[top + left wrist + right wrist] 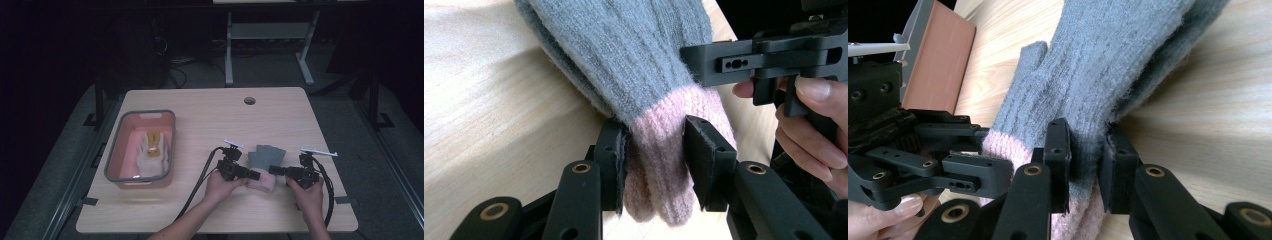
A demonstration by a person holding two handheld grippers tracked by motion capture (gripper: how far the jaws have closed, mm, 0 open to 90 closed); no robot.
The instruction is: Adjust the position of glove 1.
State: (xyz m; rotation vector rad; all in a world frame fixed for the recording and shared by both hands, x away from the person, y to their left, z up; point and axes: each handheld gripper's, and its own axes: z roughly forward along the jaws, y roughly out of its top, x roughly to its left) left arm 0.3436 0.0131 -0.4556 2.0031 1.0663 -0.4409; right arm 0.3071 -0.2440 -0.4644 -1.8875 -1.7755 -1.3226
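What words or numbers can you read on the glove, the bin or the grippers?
None: no words, numbers or signs can be read anywhere.
The glove is plain grey knit with a pink cuff.
The bin shows plain pink walls and a grey rim.
The left hand-held gripper and right hand-held gripper are plain black, with only screw holes and brass pins.

Grey knit glove (pixel 624 55) w/ pink cuff (pixel 664 150); pink bin (pixel 120 150).

**Dim room, lit wooden surface**

A pale wooden surface (pixel 200 107) fills the frame's centre, a round cable hole (pixel 249 100) near its far edge. Behind it, at upper centre, grey desk legs (pixel 229 50) stand on a dark floor (pixel 350 115); cables (pixel 175 65) lie at upper left.
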